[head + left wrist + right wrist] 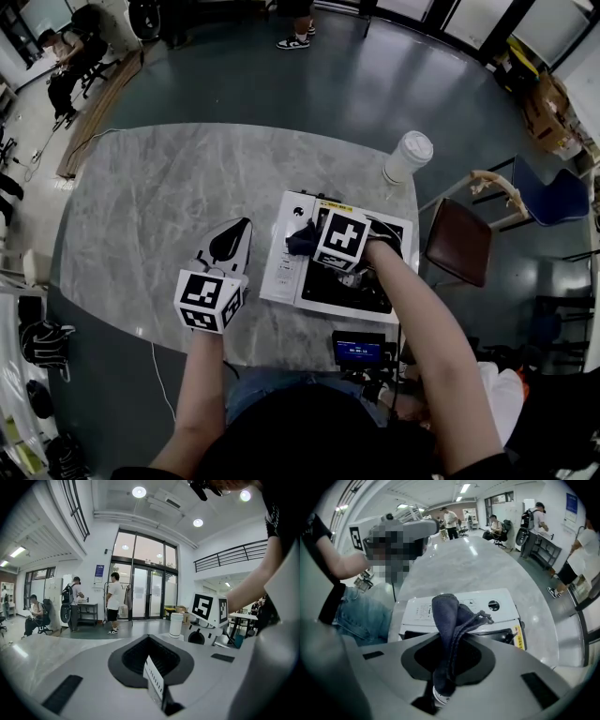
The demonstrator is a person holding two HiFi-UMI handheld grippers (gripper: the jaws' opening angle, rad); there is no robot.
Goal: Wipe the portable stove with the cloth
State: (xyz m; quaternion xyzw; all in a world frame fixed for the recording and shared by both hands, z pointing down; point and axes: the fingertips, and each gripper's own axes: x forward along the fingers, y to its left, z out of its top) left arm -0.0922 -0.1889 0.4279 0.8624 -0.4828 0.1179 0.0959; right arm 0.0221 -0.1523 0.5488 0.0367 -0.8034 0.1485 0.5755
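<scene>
Portable white stove [284, 255] sits right of centre on the grey marble table [141, 216]. Above it, the right gripper [437, 691] pinches a dark blue cloth [447, 620]. Left of centre, the left gripper [234, 242] is closed and empty.

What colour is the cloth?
The cloth is dark blue-grey, clearest in the right gripper view.

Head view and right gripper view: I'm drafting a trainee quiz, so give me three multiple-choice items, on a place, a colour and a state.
1. Where is the lidded cup? A on the table, beyond the stove; B in a drawer; C on a shelf.
2. The cloth is: A yellow; B dark blue-grey; C white.
3. The right gripper is: A open, empty; B lying flat; C shut on the cloth.
A: the cup stands past the stove's far corner. B: its folds show dark blue-grey. C: the fingers pinch it.
</scene>
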